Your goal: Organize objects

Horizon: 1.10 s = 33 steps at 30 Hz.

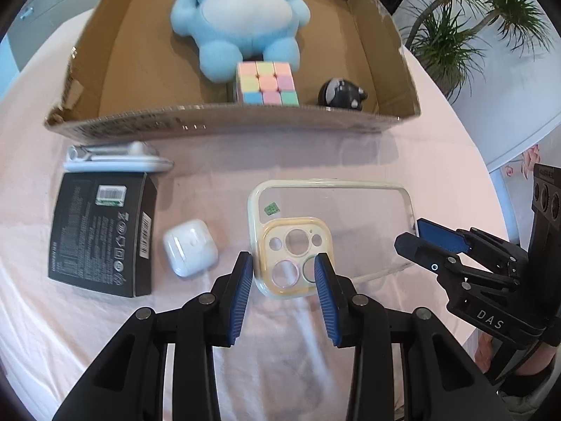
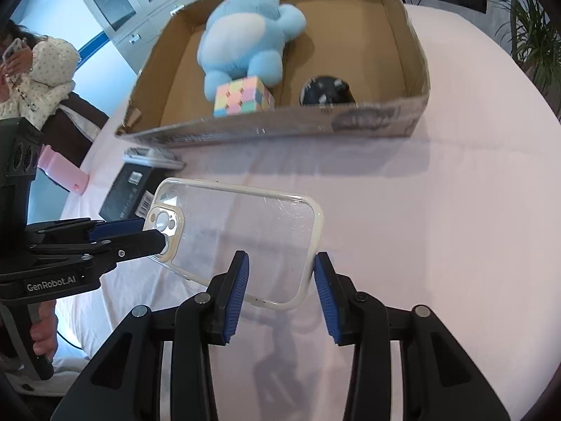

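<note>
Evidently the open cardboard box point(image 1: 228, 119), at twelve o'clock in the left wrist view, serves as the collecting bin: a blue plush toy point(image 1: 242, 17) and a pastel cube point(image 1: 268, 82) lie inside. Below it the phone case point(image 1: 333, 217) seems lifted off the pink worktop point(image 1: 315, 154). It is shared between two grips, probably because it is thin and bendy. The left tool point(image 1: 284, 266) pinches its camera end at six o'clock, the right tool point(image 2: 280, 266) its plain end at three. The case is transparent with a yellowed rim.
</note>
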Each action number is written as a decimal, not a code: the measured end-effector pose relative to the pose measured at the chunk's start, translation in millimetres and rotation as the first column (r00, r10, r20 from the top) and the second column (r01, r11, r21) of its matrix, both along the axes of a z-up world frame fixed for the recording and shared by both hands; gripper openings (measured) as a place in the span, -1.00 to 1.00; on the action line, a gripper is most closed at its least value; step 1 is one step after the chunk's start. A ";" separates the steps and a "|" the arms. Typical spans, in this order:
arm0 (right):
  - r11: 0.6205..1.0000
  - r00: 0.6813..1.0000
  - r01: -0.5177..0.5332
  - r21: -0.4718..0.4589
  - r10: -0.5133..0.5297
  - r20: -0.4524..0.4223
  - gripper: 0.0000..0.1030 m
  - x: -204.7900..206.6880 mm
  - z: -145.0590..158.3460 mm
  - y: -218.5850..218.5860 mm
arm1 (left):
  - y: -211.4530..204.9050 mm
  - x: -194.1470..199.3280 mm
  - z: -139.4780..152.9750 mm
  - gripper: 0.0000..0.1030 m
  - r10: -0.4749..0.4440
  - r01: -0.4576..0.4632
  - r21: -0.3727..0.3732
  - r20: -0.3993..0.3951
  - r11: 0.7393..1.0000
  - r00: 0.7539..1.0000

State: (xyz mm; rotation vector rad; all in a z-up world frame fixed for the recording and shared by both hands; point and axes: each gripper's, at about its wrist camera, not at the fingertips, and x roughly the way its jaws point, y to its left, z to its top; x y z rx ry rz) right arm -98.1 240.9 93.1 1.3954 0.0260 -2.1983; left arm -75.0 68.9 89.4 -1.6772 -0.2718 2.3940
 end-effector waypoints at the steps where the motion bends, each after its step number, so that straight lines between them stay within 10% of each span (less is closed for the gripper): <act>1: 1.000 1.000 0.000 -0.004 0.000 -0.007 -0.29 0.0 3.1 -1.4 | -1.0 -0.6 2.9 -0.35 0.003 -0.003 -0.002 -0.006 1.000 1.000; 33: 0.993 0.989 -0.092 -0.068 0.083 -0.120 -0.29 -45.6 67.1 -69.0 | -81.4 -29.9 79.4 -0.35 0.136 -0.137 0.009 -0.167 0.991 0.976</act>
